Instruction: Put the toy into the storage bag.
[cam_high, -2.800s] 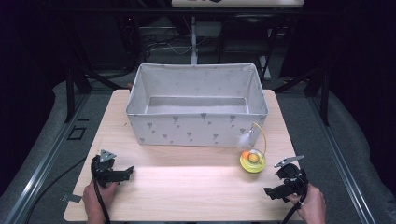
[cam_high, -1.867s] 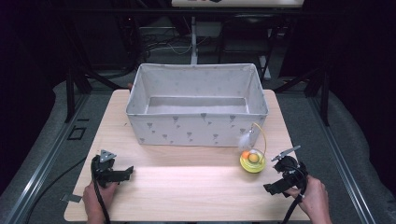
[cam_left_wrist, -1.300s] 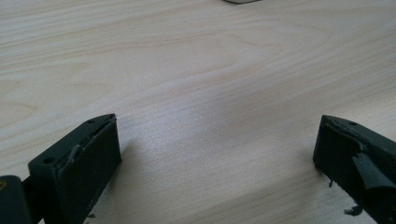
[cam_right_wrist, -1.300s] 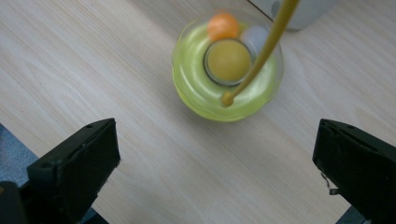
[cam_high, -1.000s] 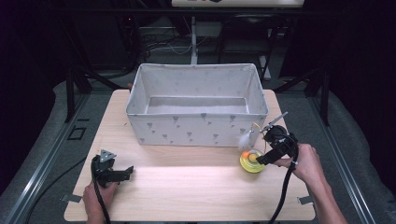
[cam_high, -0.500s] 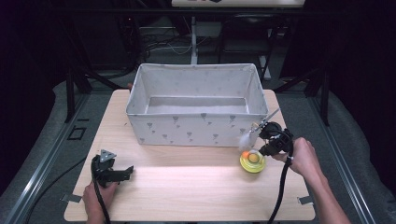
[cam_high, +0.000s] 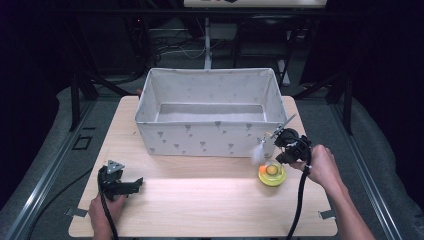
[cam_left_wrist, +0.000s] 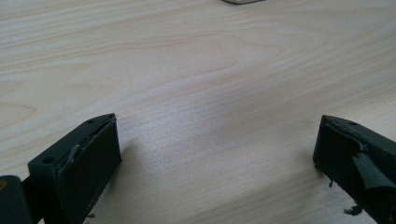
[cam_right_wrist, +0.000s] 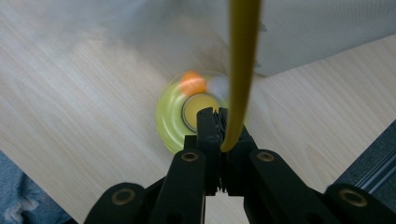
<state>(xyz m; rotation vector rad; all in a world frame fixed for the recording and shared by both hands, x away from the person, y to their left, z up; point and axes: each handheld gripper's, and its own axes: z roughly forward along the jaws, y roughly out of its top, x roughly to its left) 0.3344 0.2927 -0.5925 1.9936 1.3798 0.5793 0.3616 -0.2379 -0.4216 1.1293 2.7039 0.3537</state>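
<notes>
Beside the fabric bin's right front corner, the right gripper — resting near the counter edge seconds ago — has clenched its jaws on the yellow toy's wand, ready to lift it into the bin, while the left gripper idles, jaws released.

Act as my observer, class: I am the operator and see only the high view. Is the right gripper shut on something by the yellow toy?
Observer: Yes, the right gripper is shut on a thin yellow rod that rises from its jaws.
Operator: And the left gripper?
Observer: The left gripper is wide open, with bare table between its jaws.
Operator: What's on the toy?
Observer: A blurred orange ball near the rim of the yellow disc.
</notes>
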